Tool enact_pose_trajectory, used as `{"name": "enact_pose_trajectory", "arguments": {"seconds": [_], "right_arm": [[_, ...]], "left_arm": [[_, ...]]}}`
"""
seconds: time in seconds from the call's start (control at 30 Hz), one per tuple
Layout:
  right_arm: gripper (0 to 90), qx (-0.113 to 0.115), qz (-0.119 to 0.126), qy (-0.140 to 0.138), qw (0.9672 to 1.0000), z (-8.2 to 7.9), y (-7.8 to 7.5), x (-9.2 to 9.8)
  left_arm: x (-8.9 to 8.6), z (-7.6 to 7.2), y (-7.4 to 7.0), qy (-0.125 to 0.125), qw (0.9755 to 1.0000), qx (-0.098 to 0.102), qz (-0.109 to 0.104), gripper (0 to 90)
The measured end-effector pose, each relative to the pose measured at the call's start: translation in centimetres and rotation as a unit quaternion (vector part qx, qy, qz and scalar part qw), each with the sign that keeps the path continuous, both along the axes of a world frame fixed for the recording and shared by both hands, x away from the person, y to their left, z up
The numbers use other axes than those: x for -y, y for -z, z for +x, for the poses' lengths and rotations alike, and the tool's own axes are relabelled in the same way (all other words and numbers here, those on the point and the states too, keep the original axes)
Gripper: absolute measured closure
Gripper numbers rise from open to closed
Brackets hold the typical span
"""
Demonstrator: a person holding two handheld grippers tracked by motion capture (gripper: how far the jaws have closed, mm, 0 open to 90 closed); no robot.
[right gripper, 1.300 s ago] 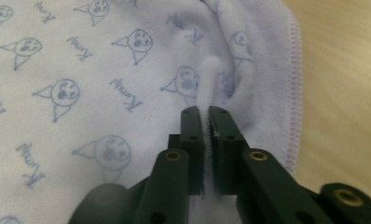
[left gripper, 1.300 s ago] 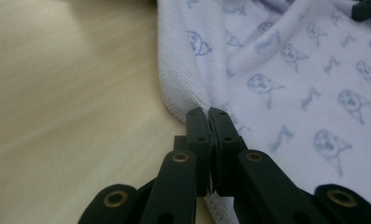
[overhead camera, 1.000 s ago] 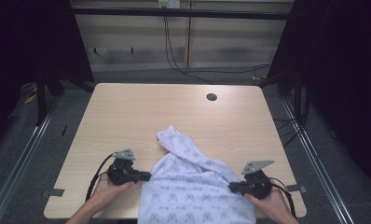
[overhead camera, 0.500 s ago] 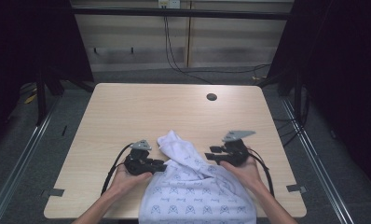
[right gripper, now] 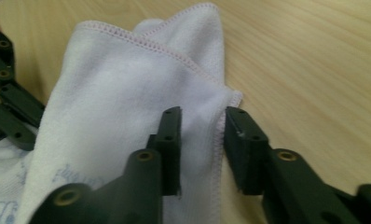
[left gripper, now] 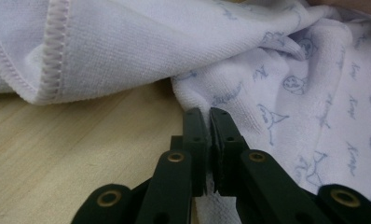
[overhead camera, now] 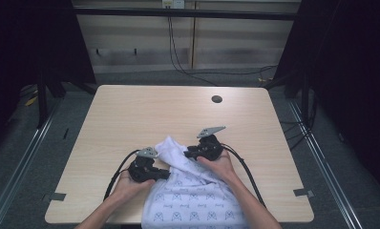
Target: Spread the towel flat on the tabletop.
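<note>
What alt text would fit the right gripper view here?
A folded white towel lies on a wooden table, its stitched edge between the right tongs, whose black jaws stand slightly apart and have just been closing. The left tongs show dark at the left edge, beside the towel.

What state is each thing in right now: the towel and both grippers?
Towel: crumpled, partly folded, hanging over the table's near edge.
Left gripper: shut on the towel's printed fold.
Right gripper: jaws just closing, hemmed edge between them, not yet pinched.
</note>
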State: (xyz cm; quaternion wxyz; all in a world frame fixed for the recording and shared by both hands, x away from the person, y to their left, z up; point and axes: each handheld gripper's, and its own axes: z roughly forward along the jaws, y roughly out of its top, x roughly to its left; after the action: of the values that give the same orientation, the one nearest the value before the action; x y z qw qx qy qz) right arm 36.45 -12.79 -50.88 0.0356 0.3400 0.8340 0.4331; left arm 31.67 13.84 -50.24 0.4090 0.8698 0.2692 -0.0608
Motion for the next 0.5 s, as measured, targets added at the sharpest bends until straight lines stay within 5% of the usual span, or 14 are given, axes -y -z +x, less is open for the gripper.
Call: {"name": "enact_pose_trajectory", "arguments": {"seconds": [0.03,0.33,0.5], "right_arm": [[86.1,0.004,0.003,-0.005,1.0000,-0.1,0.0,0.0],[88.8,0.054,0.018,0.037,0.9977,-1.7,-4.2,4.3],[89.3,0.080,0.003,0.096,0.9921,-2.8,-6.3,8.8]], "left_arm": [[0.0,0.0,0.0,-0.001,1.0000,-0.001,0.001,86.4],[-0.7,-0.3,-0.5,-0.005,0.9999,0.001,-0.010,87.8],[-1.3,-1.2,-0.6,0.001,1.0000,0.001,0.000,87.8]]}}
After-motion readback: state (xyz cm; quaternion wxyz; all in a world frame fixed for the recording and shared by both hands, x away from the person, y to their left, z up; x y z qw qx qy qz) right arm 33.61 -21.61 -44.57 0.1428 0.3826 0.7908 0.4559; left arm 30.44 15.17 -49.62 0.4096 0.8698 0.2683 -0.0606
